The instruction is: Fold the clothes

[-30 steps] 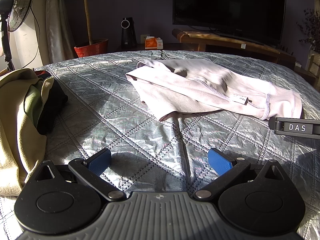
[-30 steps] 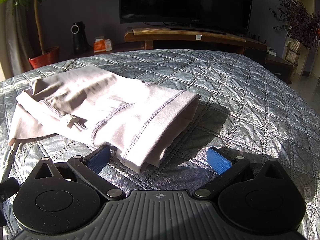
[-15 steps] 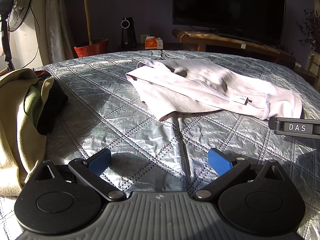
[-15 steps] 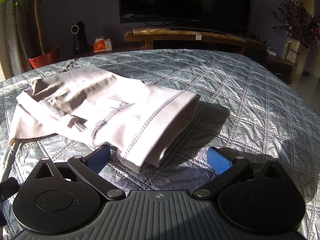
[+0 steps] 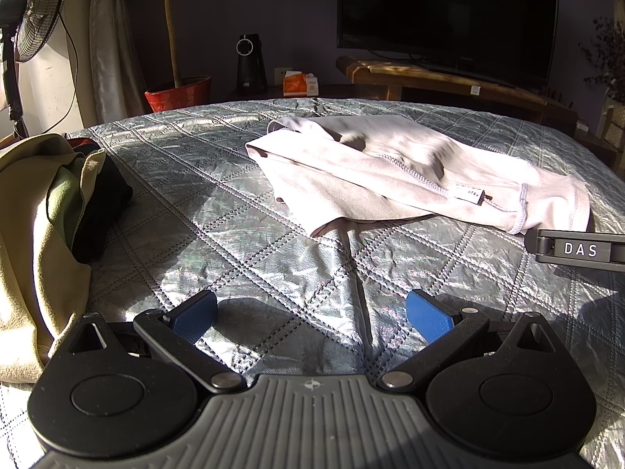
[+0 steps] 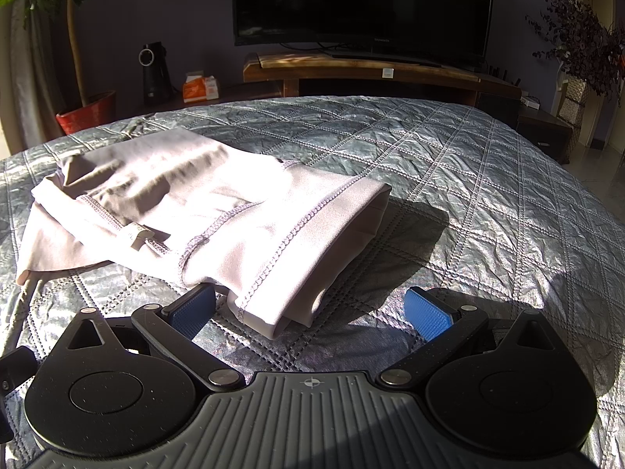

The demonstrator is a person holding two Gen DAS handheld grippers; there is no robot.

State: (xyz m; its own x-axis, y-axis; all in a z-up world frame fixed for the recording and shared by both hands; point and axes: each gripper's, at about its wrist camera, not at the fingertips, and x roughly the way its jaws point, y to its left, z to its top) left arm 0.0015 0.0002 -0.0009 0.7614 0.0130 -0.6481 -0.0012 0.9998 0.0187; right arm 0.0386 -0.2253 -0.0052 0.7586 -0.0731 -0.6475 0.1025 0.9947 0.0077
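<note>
On the quilted bed (image 6: 449, 179) the pale garment (image 6: 218, 211) lies loosely folded before both spread, empty hand-held grippers, left (image 5: 311, 317) and right (image 6: 310, 311); a one-layer pinch could undo it.

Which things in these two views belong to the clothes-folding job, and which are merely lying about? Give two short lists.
Belonging to the job:
pale folded garment
heap of unfolded clothes
left gripper, open
right gripper, open
quilted bed cover, the work surface

Just lying about:
television
orange tissue box
standing fan
red plant pot
</note>
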